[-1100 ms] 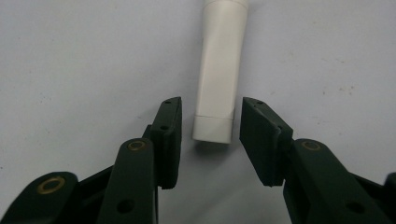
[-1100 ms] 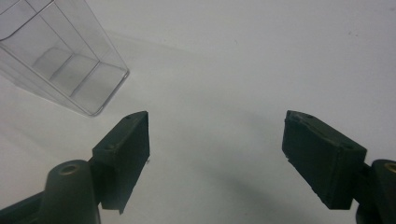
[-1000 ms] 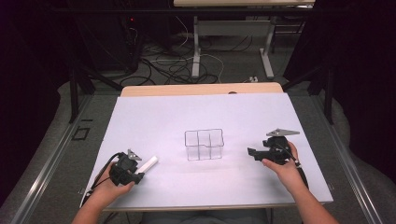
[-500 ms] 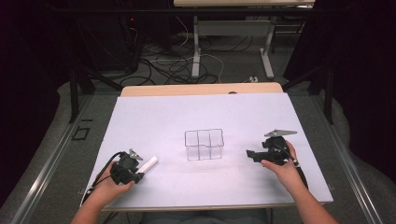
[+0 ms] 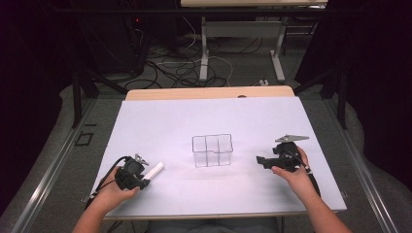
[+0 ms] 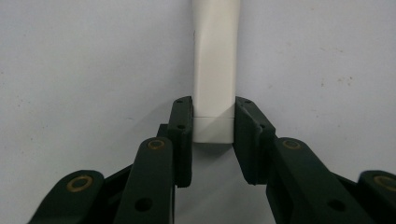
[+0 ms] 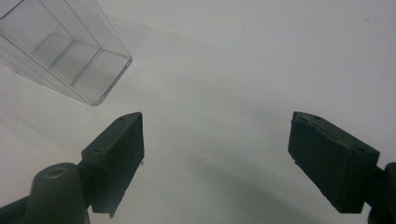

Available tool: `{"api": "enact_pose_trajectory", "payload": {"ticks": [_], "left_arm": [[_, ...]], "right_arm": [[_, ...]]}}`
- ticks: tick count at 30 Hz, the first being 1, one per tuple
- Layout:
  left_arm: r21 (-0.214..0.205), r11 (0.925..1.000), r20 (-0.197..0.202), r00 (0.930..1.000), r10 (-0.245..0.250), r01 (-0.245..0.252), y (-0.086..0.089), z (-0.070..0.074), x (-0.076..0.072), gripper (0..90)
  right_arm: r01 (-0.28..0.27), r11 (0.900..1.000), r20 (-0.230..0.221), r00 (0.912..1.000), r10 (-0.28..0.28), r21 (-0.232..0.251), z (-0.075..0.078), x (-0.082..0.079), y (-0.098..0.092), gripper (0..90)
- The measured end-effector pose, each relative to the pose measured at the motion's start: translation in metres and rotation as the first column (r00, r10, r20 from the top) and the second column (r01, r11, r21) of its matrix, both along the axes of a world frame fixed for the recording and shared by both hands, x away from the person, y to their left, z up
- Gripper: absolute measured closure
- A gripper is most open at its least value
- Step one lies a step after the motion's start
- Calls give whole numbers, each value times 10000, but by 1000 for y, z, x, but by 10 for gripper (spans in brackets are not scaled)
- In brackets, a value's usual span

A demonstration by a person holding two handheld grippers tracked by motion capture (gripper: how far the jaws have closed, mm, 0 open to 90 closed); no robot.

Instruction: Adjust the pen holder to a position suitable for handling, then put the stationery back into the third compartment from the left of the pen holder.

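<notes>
A white tube (image 6: 214, 70) is lying flat on the white sheet of the bench (image 5: 204, 121), near the front left corner, well apart from the clear box (image 5: 212, 150) at the middle. The tube's near end is clamped between the pads of the left hand-held gripper (image 6: 213, 135), whose jaws have just been closing onto it and are now pressed against both its sides. The grasp appears to be made, but the tube is not yet lifted. What seems to be left is the carry to the clear box and the placing into one of its three compartments, all of which are seen empty. The right hand-held gripper (image 7: 215, 158) is held beside the box with its jaws spread wide, and nothing is gripped or touched by it.
</notes>
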State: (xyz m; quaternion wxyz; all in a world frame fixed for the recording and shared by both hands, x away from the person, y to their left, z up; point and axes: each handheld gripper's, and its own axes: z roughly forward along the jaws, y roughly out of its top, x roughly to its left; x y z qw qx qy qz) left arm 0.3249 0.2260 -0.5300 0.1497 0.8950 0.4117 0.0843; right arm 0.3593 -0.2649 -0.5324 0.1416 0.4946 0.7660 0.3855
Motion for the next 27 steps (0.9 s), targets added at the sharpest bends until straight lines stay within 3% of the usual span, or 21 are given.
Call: {"api": "enact_pose_trajectory", "payload": {"ticks": [4,10,14,19,27], "left_arm": [[-19,10000,44,10000,-56,56,0,0,1,706],[-2,9995,69,9995,304,-304,2,0,1,707],[-322,9986,-36,9991,417,-418,5,0,1,708],[-419,9981,-24,9990,454,-455,5,1,1,709],[-1176,9899,346,9958,842,-796,9,8,0,709]], "right_arm": [[-24,10000,-11,10000,24,2,0,0,0,180],[-33,10000,21,10000,33,14,0,1,-1,180],[-21,10000,24,10000,21,22,1,1,-1,180],[3,10000,3,10000,-3,13,1,1,0,180],[-59,10000,44,10000,59,13,1,2,1,181]]}}
